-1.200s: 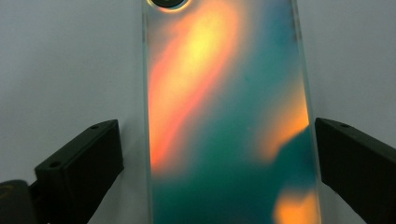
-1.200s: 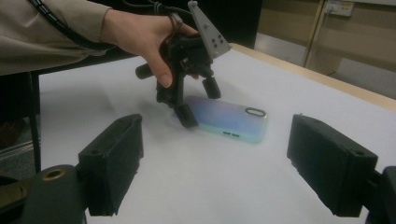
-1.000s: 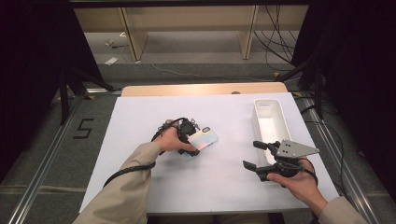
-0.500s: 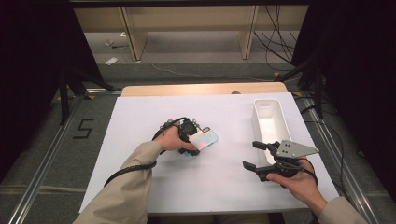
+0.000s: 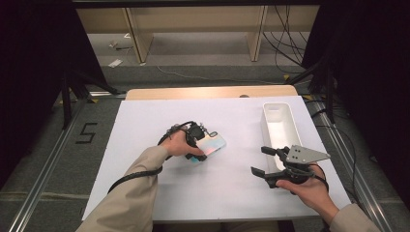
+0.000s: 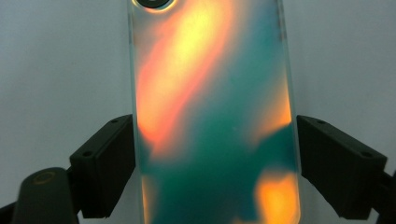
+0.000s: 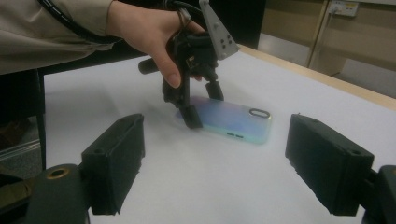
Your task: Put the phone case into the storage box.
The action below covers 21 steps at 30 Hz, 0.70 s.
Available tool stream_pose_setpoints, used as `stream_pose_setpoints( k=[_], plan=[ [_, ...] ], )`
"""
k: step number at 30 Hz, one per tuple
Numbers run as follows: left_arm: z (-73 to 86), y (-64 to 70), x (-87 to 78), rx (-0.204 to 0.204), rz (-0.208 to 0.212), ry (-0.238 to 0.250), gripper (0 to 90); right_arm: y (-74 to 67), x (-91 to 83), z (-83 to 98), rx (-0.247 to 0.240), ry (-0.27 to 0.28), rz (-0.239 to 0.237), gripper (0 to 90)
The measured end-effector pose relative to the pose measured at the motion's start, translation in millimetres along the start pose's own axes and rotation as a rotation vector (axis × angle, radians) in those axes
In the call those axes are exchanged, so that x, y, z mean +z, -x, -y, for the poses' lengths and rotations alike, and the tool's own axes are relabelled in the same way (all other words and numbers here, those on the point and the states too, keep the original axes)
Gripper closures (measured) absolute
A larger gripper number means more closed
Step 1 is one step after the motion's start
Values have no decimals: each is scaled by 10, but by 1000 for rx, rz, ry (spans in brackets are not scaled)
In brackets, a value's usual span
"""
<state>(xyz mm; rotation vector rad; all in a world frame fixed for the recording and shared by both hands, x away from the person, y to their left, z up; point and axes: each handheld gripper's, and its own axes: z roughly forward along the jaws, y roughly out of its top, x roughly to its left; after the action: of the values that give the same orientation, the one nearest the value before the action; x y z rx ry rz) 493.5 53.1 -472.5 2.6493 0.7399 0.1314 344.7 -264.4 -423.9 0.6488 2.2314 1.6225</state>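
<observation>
A phone case with an iridescent orange-and-teal sheen lies flat on the white table, near the middle and a little toward nine o'clock. The left gripper stands over the end of it nearest the person, pointing down, with one jaw on each long edge. In the left gripper view the two black jaws sit right at the case's sides; they have just been closing with the case between them, and the pads meet its edges (no gap shows on either side). The case still rests on the table.

The right gripper is at about four o'clock, held level in the right hand, its jaws spread with nothing between them. A white tray stands just beyond it, at two to three o'clock, long side running away from the person. From the right gripper view the case lies ahead at twelve o'clock, with the left gripper planted on it.
</observation>
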Motion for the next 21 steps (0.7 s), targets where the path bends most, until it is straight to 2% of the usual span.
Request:
stream_pose_setpoints(
  k=[21],
  plan=[
    [17, 14, -8, -17, -6, 9, 168, -2, 0, -1, -4, 3, 2, 208]
  ],
)
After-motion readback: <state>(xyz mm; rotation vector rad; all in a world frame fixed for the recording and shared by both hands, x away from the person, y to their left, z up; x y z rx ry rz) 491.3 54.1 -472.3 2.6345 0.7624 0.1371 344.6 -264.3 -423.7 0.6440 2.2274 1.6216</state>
